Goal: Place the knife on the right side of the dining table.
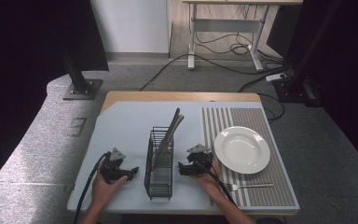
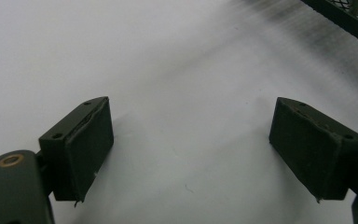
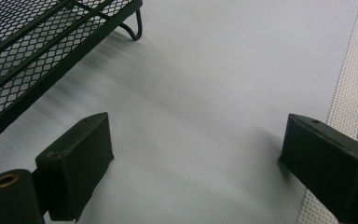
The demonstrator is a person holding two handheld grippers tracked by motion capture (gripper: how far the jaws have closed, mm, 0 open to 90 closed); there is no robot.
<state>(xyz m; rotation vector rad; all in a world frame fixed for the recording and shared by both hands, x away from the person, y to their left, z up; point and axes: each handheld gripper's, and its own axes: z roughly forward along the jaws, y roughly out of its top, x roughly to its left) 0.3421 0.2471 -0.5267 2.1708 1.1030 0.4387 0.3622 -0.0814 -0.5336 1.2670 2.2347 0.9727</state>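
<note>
A black wire mesh basket [image 1: 159,165] stands in the middle of the pale mat, with long grey utensils [image 1: 170,131] leaning out of its far end. To the basket's left, my left gripper [image 1: 131,171] rests low on the mat, jaws turned toward it. In the left gripper view it [image 2: 203,144] is open over bare mat, and the basket's edge [image 2: 349,16] is at the top right. My right gripper [image 1: 182,168] sits to the basket's right. Its own view shows it [image 3: 200,158] open with nothing between the jaws, the basket [image 3: 37,42] at upper left.
A white plate [image 1: 242,149] sits on a striped placemat [image 1: 261,196] at the right, and a fork [image 1: 247,186] lies near the placemat's front edge. The placemat's edge [image 3: 354,84] runs beside my right gripper's jaw. Desk legs and cables are on the floor beyond the table.
</note>
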